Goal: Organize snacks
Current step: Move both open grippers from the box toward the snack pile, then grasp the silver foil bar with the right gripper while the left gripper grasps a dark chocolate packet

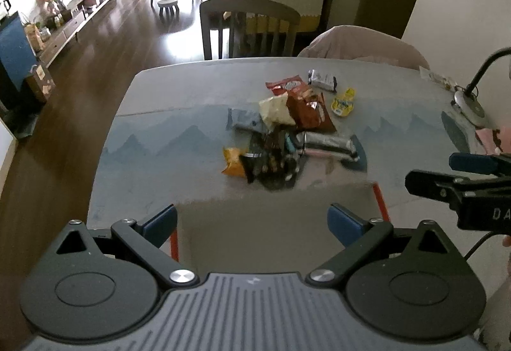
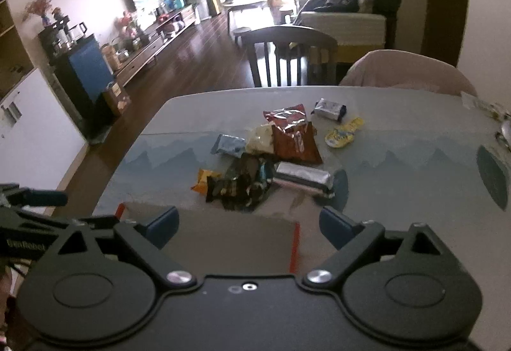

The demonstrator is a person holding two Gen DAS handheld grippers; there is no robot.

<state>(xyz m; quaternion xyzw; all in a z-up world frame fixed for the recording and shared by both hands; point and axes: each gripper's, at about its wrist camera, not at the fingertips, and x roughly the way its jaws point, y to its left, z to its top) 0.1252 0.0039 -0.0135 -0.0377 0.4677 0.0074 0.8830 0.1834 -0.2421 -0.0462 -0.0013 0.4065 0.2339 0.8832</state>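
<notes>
At the lower left of the left wrist view, the left hand-held gripper (image 1: 252,225) stands with its blue-padded fingers spread wide and nothing between them, poised over a grey tray with an orange rim (image 1: 274,232) on the pale blue bench (image 1: 153,133). Mid-frame lies the heap of snacks: an orange crinkled packet (image 1: 232,162), dark wrappers (image 1: 271,162), a pale yellow bag (image 1: 276,110), a red-brown foil bag (image 1: 309,111), a silver bar (image 1: 329,143). In the right wrist view, the right hand-held gripper (image 2: 249,226) is likewise wide open and empty.
</notes>
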